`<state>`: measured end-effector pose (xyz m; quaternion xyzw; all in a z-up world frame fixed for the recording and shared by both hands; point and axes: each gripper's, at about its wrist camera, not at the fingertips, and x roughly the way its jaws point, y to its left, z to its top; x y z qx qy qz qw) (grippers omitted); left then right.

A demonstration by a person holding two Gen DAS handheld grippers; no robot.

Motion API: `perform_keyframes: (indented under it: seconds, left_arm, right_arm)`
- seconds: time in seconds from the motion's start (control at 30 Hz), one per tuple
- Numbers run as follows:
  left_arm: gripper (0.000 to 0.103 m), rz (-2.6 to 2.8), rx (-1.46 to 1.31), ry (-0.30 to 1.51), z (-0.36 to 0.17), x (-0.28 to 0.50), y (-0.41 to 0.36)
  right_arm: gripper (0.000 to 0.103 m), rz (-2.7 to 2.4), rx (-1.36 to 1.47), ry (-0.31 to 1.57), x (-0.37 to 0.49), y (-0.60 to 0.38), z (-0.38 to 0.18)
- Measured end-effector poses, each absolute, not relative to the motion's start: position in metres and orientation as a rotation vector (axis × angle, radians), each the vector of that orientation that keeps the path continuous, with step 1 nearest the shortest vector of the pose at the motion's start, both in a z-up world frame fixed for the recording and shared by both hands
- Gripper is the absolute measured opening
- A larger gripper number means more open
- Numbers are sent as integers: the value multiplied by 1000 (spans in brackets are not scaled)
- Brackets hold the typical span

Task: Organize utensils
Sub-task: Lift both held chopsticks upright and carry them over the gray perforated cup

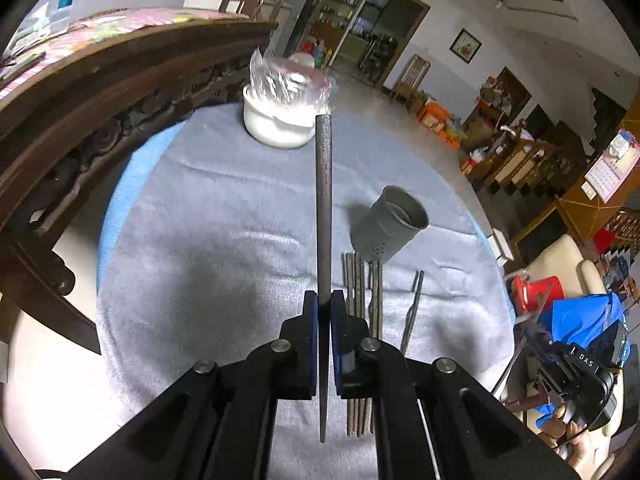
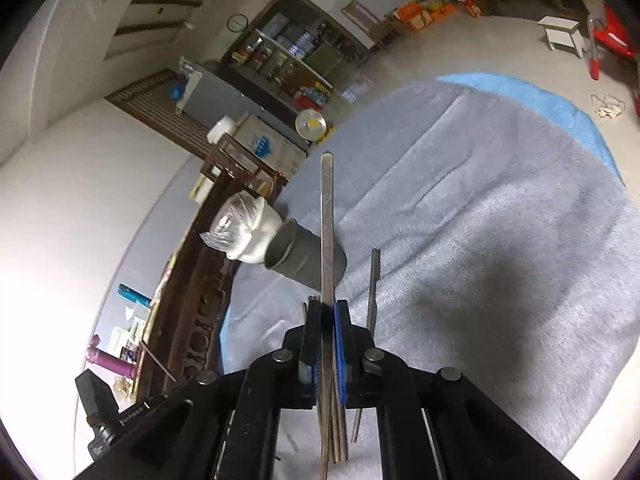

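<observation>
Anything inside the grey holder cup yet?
In the left wrist view the grey holder cup shows only bare inner wall near its rim; its bottom is out of sight. Loose chopsticks lie on the cloth beside it.

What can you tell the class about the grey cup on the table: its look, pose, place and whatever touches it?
The grey cup is a dull, metal-looking cylinder with an open mouth, a thin rim and small holes low in its wall. It stands upright on the grey cloth and looks empty from the left wrist view. Loose chopsticks lie just before it; whether they touch its base is unclear. The white bowl sits apart, farther back. No gripper touches it.
</observation>
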<state>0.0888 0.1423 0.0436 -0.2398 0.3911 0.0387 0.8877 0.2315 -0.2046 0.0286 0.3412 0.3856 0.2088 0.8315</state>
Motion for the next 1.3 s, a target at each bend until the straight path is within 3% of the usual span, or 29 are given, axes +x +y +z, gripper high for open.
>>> perform_keyframes:
  seconds: [0.43,0.73,1.07,1.3]
  left_arm:
    - [6,77,-500,734,57,75,155]
    - [6,42,-476,719,66,126,145]
    - [6,16,-480,543,112,194,140]
    - [6,46,-488,455,116,234,134]
  right_arm:
    - [7,452,721,784,232,-201,43]
    - [7,476,700,746,278,-188,66]
    - [7,511,667,646,345,-157,110]
    - [7,446,607,563,383,-134,124]
